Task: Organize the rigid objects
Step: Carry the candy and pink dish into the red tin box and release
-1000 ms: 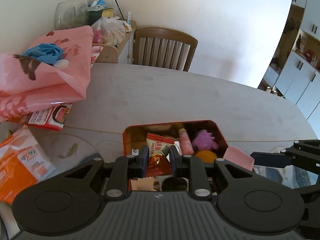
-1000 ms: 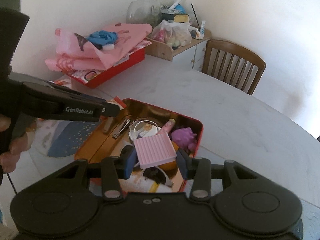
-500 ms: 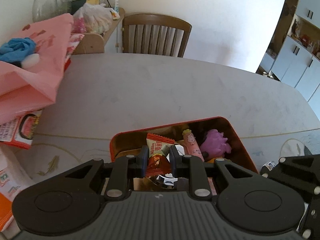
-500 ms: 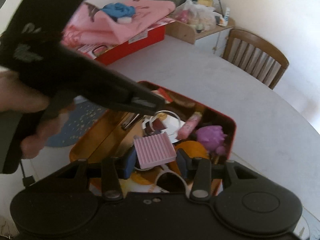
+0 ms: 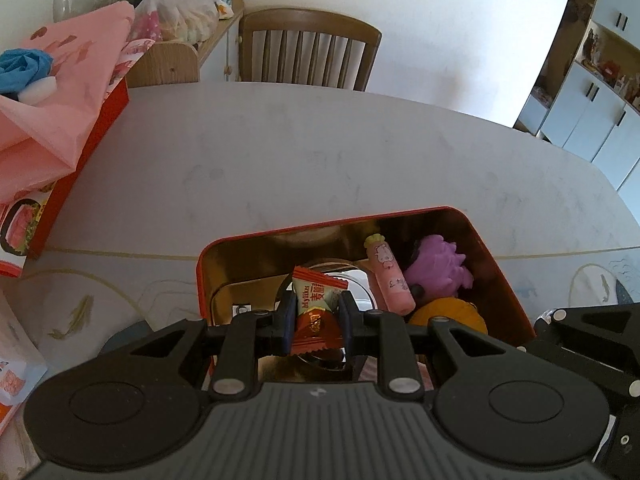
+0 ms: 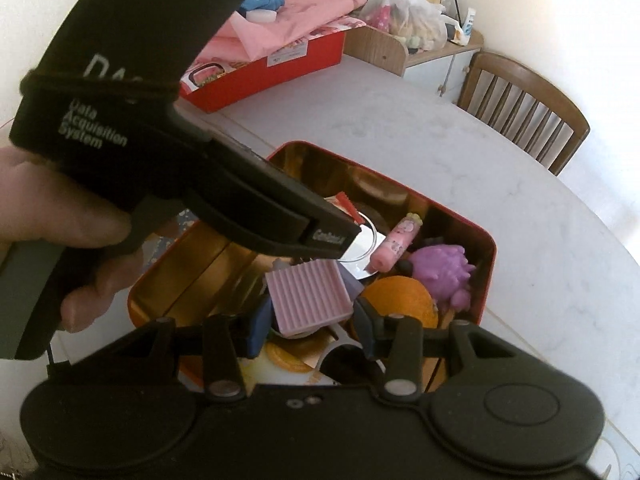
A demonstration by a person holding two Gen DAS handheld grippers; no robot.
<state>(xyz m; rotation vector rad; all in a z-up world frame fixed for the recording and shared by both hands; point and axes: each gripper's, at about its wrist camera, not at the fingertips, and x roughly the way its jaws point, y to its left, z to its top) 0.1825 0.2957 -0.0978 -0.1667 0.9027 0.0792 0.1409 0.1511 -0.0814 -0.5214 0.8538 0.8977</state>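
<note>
Am holding candy packet (image 5: 315, 312) clamped in left gripper (image 5: 314, 316), pink ribbed block (image 6: 307, 294) clamped in right gripper (image 6: 310, 326), both hanging over open red tin (image 6: 487, 276). Am aiming to lower each into free gap beside purple toy (image 6: 442, 270), then release gently, avoiding gripper collision.

- Tin (image 5: 496, 264) sat on table (image 5: 280, 152), chair (image 5: 308, 48) at 12 o'clock beyond.
- Inside tin: spiky toy (image 5: 436, 272) at 3 o'clock of tube (image 5: 388, 280).
- Boxed bag pile (image 5: 52, 120) at 10 o'clock.
</note>
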